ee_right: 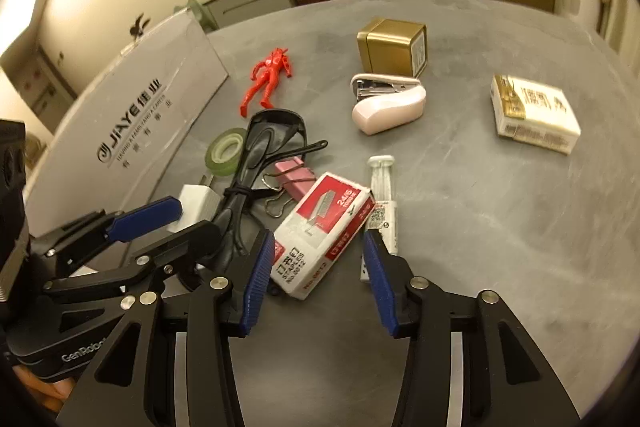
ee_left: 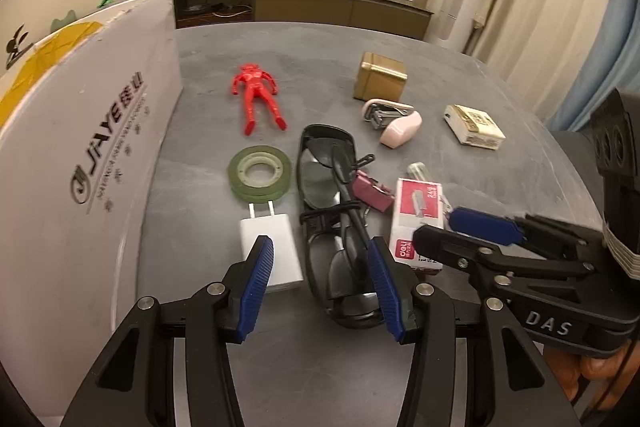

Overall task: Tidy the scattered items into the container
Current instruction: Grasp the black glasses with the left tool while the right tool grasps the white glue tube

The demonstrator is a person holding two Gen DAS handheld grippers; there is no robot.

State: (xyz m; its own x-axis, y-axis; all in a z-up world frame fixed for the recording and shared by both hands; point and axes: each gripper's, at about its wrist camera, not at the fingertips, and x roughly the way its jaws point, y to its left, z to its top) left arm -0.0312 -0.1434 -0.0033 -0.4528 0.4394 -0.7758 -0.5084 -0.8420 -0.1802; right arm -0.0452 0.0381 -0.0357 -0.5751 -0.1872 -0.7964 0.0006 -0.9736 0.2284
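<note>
A white cardboard box [ee_left: 80, 147] [ee_right: 132, 123] stands at the table's left. My left gripper [ee_left: 320, 255] [ee_right: 192, 217] is open, low over the black sunglasses [ee_left: 332, 203] [ee_right: 264, 143], its left pad beside a white charger [ee_left: 272, 247] [ee_right: 196, 203]. My right gripper [ee_right: 319, 243] [ee_left: 452, 227] is open around the near end of a red-and-white staples box [ee_right: 324, 227] [ee_left: 416, 215], not touching it. Further off lie green tape [ee_left: 260, 173], a red figure [ee_left: 258, 95], a pink binder clip [ee_right: 296, 175], a white tube [ee_right: 382, 195] and a pink stapler [ee_right: 388, 103].
A gold tin [ee_right: 394, 47] and a white-and-gold pack [ee_right: 532, 113] sit farther back and right on the grey table [ee_right: 480, 227]. A sideboard [ee_left: 300, 3] with dishes runs along the far wall. A hand [ee_left: 600, 371] shows under the right gripper.
</note>
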